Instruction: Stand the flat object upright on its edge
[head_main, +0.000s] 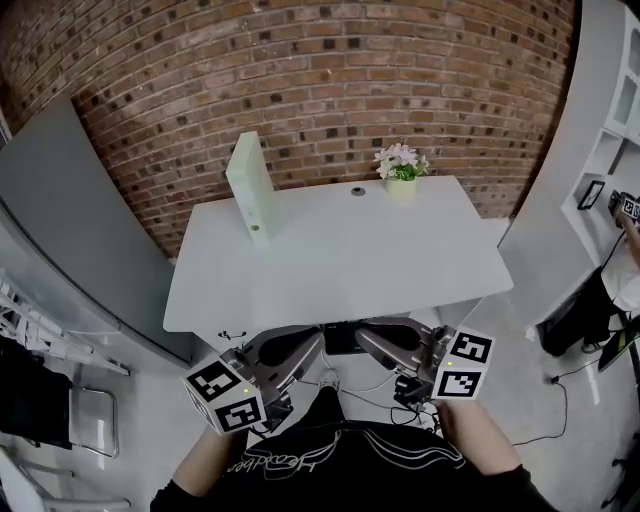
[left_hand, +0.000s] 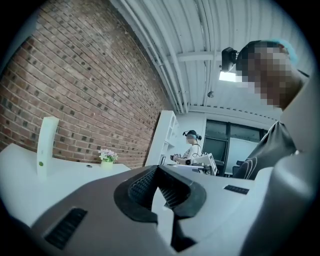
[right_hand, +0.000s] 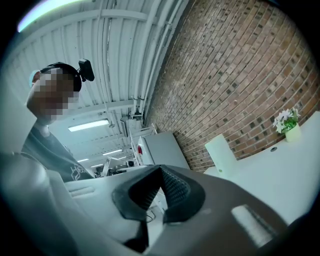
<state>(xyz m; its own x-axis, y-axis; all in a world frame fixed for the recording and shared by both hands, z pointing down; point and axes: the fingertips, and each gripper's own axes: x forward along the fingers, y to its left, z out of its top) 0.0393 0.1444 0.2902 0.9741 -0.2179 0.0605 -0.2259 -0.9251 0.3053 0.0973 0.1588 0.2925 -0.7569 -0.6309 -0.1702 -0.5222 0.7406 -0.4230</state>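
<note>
The flat object, a pale green binder (head_main: 250, 188), stands upright on its edge at the back left of the white table (head_main: 340, 270). It also shows in the left gripper view as a binder (left_hand: 46, 145) and in the right gripper view as a binder (right_hand: 223, 152). My left gripper (head_main: 312, 343) and right gripper (head_main: 366, 340) are held close to my body, below the table's front edge and far from the binder. The tips point toward each other. Both the left gripper (left_hand: 159, 173) and the right gripper (right_hand: 160, 172) are shut, with nothing between the jaws.
A small flower pot (head_main: 401, 172) and a round grommet (head_main: 358, 190) sit at the table's back edge by the brick wall. A grey panel (head_main: 70, 220) leans at the left, white shelving (head_main: 610, 130) stands at the right. Another person (left_hand: 192, 145) stands farther off.
</note>
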